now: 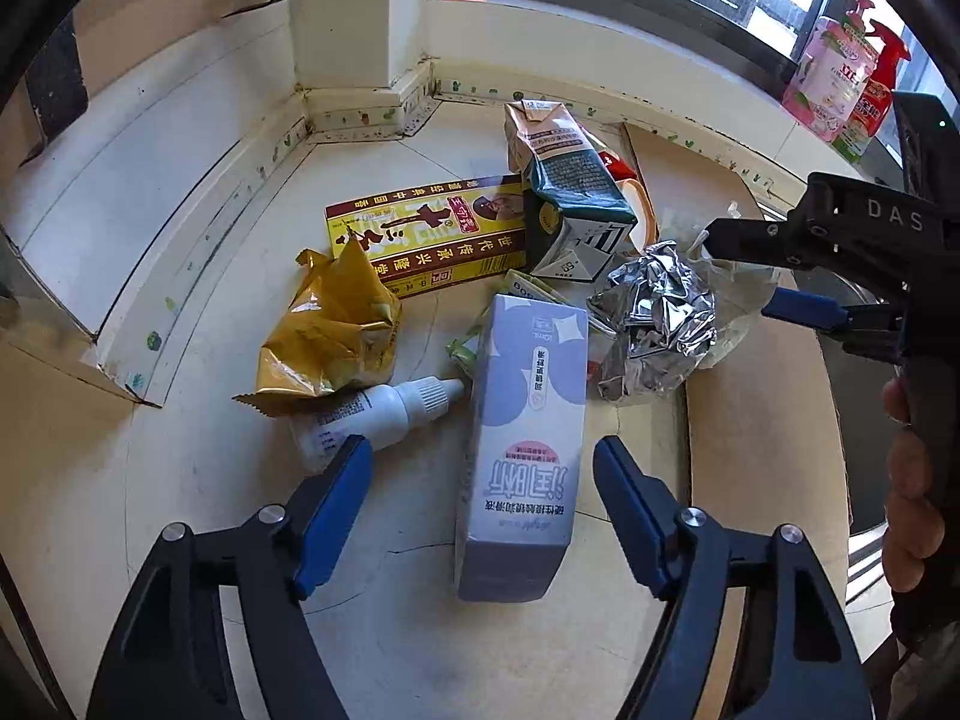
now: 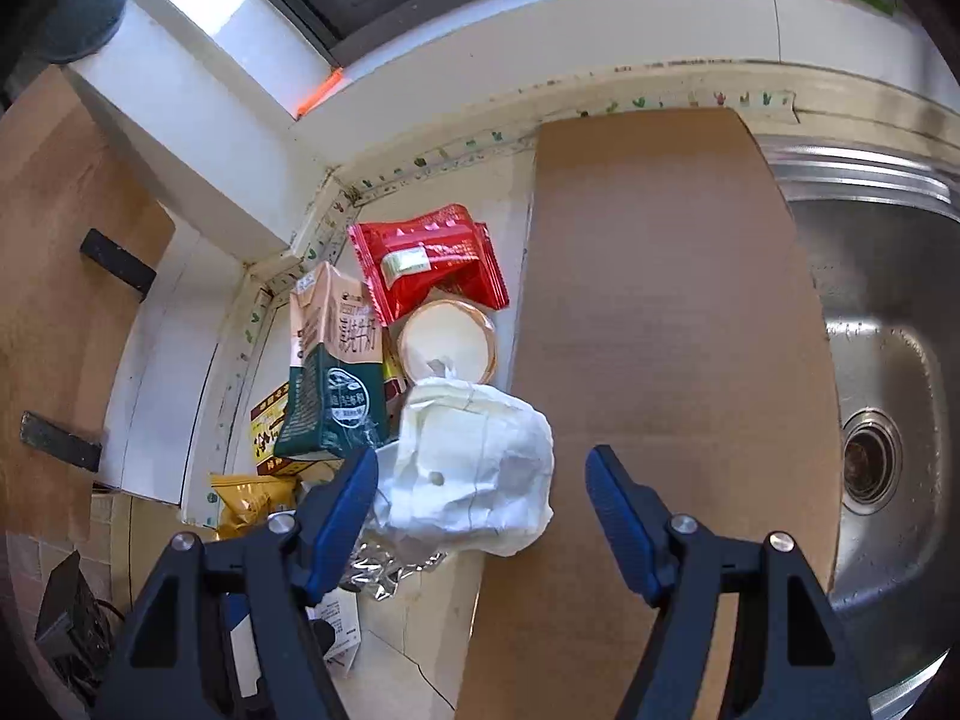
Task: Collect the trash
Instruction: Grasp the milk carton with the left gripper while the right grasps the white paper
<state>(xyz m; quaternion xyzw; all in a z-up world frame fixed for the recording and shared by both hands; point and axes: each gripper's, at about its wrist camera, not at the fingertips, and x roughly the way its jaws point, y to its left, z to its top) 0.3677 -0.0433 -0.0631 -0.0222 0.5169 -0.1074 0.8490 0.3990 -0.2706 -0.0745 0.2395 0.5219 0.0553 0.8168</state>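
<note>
Trash lies in a counter corner. In the left wrist view my left gripper [image 1: 483, 459] is open, its jaws on either side of a lavender box [image 1: 525, 438] lying flat. Near it are a white dropper bottle [image 1: 384, 408], a gold wrapper [image 1: 333, 336], a yellow box [image 1: 420, 234], a green and tan carton [image 1: 570, 192] and crumpled foil [image 1: 654, 324]. My right gripper [image 1: 741, 273] hovers open over the foil. In the right wrist view my right gripper [image 2: 483, 465] is open above a white crumpled bag [image 2: 474, 468], with the carton [image 2: 336, 384], a red packet [image 2: 426, 258] and a round lid [image 2: 447, 342] beyond.
A cardboard sheet [image 2: 660, 312] covers the counter to the right, beside a steel sink [image 2: 882, 360]. Walls and a window sill close the corner behind the trash. Pink and red bottles [image 1: 840, 84] stand on the sill.
</note>
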